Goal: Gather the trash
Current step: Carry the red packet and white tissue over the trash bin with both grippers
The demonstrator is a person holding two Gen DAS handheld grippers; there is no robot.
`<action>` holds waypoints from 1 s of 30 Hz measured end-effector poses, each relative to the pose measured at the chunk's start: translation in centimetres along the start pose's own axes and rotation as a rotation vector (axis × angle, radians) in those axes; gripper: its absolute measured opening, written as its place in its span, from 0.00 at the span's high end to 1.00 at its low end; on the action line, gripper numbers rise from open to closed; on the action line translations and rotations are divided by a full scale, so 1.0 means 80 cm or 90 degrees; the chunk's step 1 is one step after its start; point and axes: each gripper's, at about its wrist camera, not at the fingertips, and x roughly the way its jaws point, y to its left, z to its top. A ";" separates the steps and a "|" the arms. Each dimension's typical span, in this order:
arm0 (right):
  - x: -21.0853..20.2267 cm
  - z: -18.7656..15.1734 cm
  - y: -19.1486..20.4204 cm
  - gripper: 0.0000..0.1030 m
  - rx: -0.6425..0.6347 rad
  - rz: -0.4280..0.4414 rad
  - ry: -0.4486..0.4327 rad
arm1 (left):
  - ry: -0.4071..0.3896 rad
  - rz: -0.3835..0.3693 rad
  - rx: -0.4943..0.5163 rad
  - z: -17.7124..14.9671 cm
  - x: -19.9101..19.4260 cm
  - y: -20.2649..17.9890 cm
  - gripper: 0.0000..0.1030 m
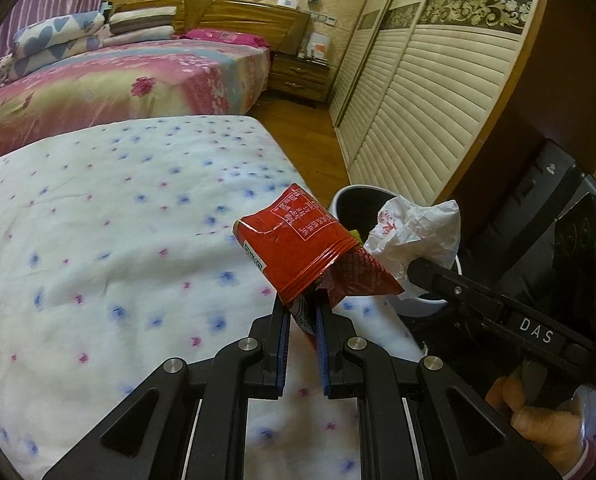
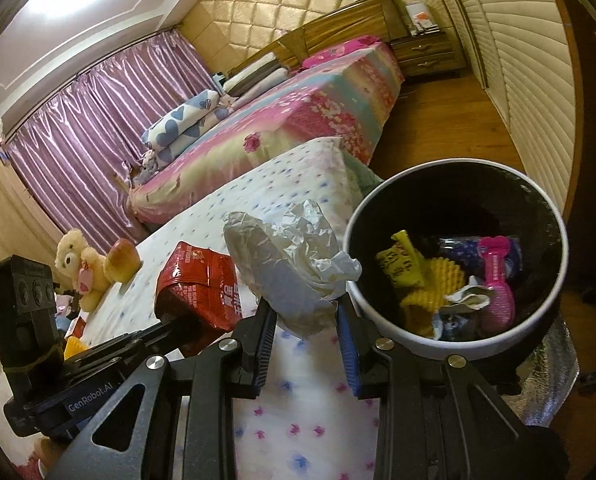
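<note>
Two tongs, one red wrapper [image 1: 298, 240], one crumpled white bag [image 2: 294, 256], one bin [image 2: 382, 336] — two stuffed toys [image 2: 76, 264].

Home bedroom, made bed [image 1: 118, 80], purple curtains [image 2: 90, 128], louvred wardrobe [image 1: 418, 100], nightstand [image 1: 300, 76]

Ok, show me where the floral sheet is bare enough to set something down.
Bare: the floral sheet left of the red packet, up to its far edge. Crowded: the corner by the trash bin, and the end with the teddy bear.
</note>
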 end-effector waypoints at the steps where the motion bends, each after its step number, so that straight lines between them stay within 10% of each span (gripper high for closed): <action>1: -0.002 0.000 -0.002 0.71 0.001 -0.001 -0.001 | 0.000 -0.002 0.004 0.001 0.001 -0.003 0.90; 30: -0.043 0.006 -0.048 0.71 0.042 -0.034 -0.038 | 0.011 -0.027 0.054 0.016 0.029 -0.059 0.90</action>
